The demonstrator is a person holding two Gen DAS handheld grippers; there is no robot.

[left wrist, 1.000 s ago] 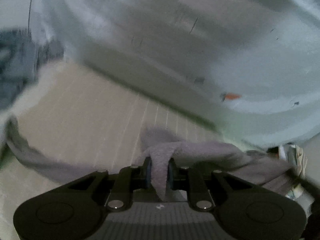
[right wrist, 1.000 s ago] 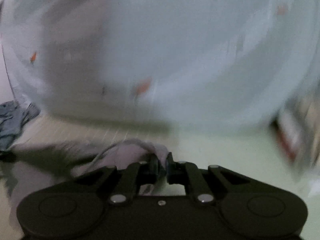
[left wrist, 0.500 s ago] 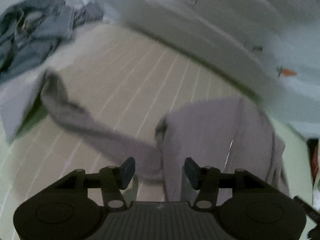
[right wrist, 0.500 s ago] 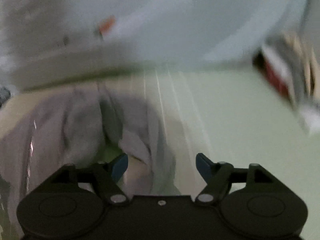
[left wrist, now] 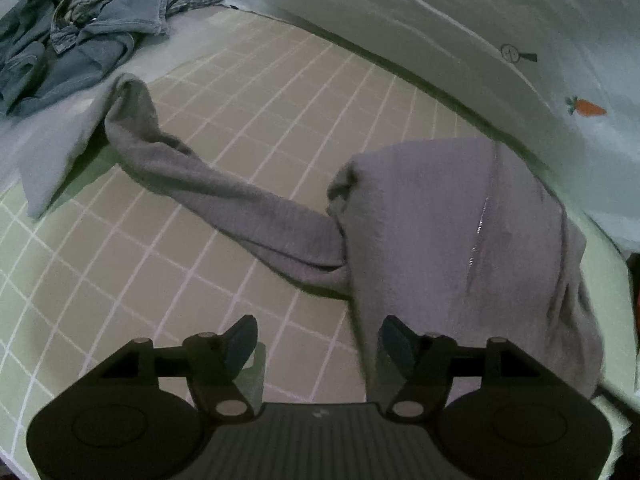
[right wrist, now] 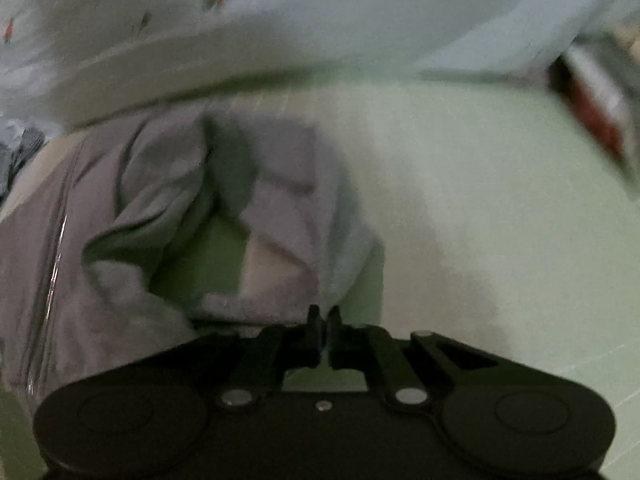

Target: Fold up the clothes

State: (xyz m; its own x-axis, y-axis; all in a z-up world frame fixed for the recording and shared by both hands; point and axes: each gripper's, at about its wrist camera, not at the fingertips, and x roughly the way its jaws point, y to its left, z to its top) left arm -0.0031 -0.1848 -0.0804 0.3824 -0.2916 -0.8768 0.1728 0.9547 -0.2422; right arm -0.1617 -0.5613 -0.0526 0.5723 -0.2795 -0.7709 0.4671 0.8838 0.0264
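Observation:
A grey long-sleeved garment [left wrist: 460, 232] lies on the checked bed sheet [left wrist: 248, 92], with one sleeve [left wrist: 224, 200] stretched out to the left. My left gripper [left wrist: 318, 344] hovers at the garment's near edge, its jaws opening. That edge runs just inside the right finger, and neither pad presses on it. In the blurred right wrist view the same garment [right wrist: 132, 216] lies rumpled at left. My right gripper [right wrist: 324, 318] is shut, its tips at the garment's near corner. Whether any cloth is pinched between them I cannot tell.
A heap of denim clothes [left wrist: 72, 28] lies at the far left, with a pale blue cloth [left wrist: 52, 148] below it. A white duvet with carrot prints [left wrist: 480, 20] bounds the back. A blurred red and white object [right wrist: 592, 116] is at the right.
Both grippers let go of the grey garment, which dropped from hanging to lying on the bed. Both hands sank toward it. The right gripper opened wide, then shut again.

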